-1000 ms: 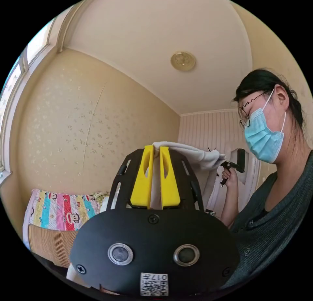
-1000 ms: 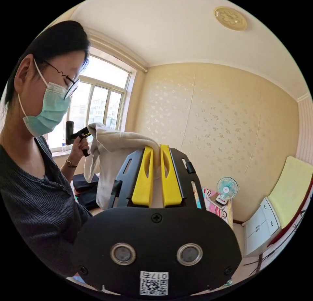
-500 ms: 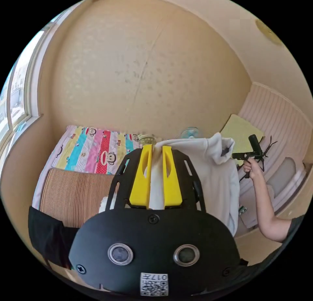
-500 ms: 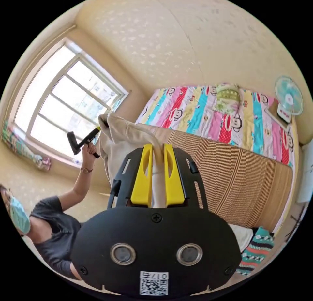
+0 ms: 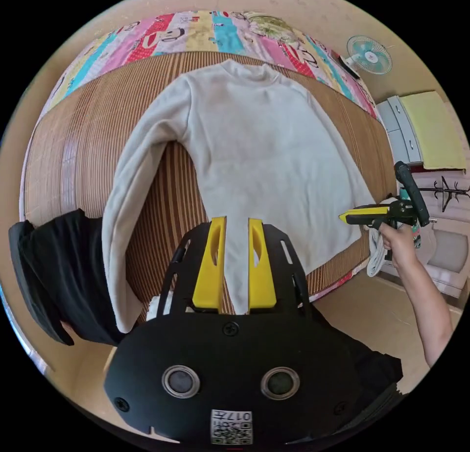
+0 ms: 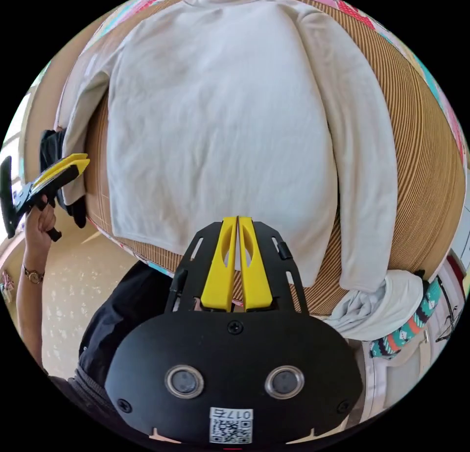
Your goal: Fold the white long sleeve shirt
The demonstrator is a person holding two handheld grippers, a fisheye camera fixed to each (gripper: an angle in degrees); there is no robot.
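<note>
A second ago you held the shirt up in the air; now it lies flat on the striped mat, sleeves out. Your left gripper is released, your right gripper clenched empty. No fold yet.

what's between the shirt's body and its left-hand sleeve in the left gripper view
In the left gripper view, a bare wedge of the striped mat shows between the shirt body and that sleeve, which angles away toward the black garment.
</note>
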